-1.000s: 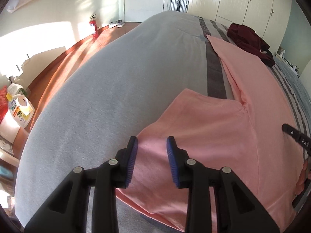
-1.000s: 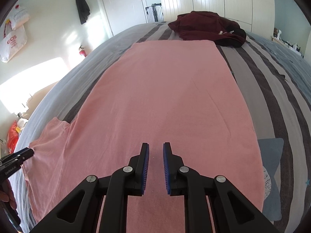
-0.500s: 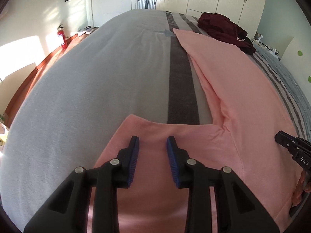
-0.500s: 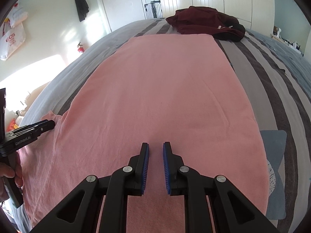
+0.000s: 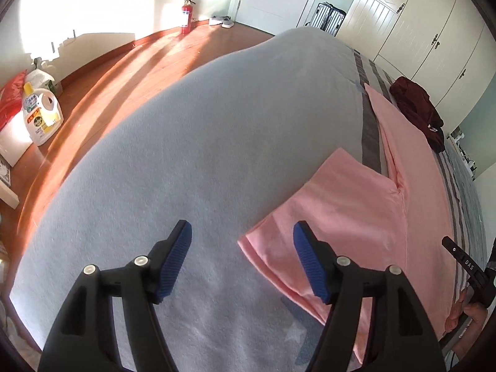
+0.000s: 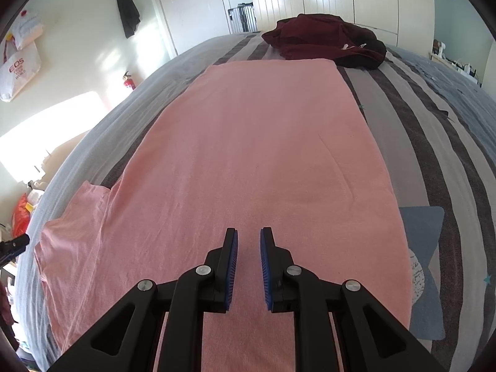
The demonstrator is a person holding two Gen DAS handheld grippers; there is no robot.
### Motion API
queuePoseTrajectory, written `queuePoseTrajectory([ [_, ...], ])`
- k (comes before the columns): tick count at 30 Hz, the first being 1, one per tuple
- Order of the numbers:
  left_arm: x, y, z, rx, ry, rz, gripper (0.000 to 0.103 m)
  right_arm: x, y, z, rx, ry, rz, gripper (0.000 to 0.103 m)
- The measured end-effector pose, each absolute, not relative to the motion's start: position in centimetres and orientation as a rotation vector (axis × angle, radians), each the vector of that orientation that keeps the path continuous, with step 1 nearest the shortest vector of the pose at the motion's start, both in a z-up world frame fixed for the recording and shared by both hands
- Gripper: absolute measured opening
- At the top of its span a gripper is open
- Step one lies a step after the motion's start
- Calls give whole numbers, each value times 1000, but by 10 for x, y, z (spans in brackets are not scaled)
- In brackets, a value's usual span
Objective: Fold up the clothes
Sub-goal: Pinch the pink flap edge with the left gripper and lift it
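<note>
Since half a second ago the left gripper [image 5: 242, 254] has swung off the pink T-shirt [image 6: 257, 161] toward the grey bed [image 5: 192, 142], its jaws now spread wide and empty, with the sleeve [image 5: 334, 204] edge at about 2 o'clock touching the right jaw. The right gripper [image 6: 249, 266] hovers unchanged over the shirt's body, jaws narrowly apart, holding nothing, with a maroon garment [image 6: 325, 40] at 12 o'clock beyond the hem.
</note>
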State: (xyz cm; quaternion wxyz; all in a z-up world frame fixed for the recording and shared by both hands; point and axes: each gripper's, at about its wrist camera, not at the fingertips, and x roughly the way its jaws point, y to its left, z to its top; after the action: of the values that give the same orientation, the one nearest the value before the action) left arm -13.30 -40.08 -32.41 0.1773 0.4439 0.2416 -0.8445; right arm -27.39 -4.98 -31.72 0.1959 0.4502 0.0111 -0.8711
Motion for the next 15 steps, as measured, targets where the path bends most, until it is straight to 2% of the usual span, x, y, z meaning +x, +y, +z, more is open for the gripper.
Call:
queuePoseTrajectory([
  [9, -146, -391, -341, 1264, 772, -2425, 67, -250, -24, -305, 1296, 21, -2469, 14],
  [10, -149, -390, -340, 1264, 766, -2441, 48, -248, -21, -304, 1301, 20, -2472, 14],
  [12, -153, -389, -340, 1282, 735, -2442, 17, -243, -15, -302, 1309, 18, -2479, 14],
  [15, -154, -390, -341, 1307, 692, -2428, 12, -236, -7, -299, 1321, 13, -2489, 14],
])
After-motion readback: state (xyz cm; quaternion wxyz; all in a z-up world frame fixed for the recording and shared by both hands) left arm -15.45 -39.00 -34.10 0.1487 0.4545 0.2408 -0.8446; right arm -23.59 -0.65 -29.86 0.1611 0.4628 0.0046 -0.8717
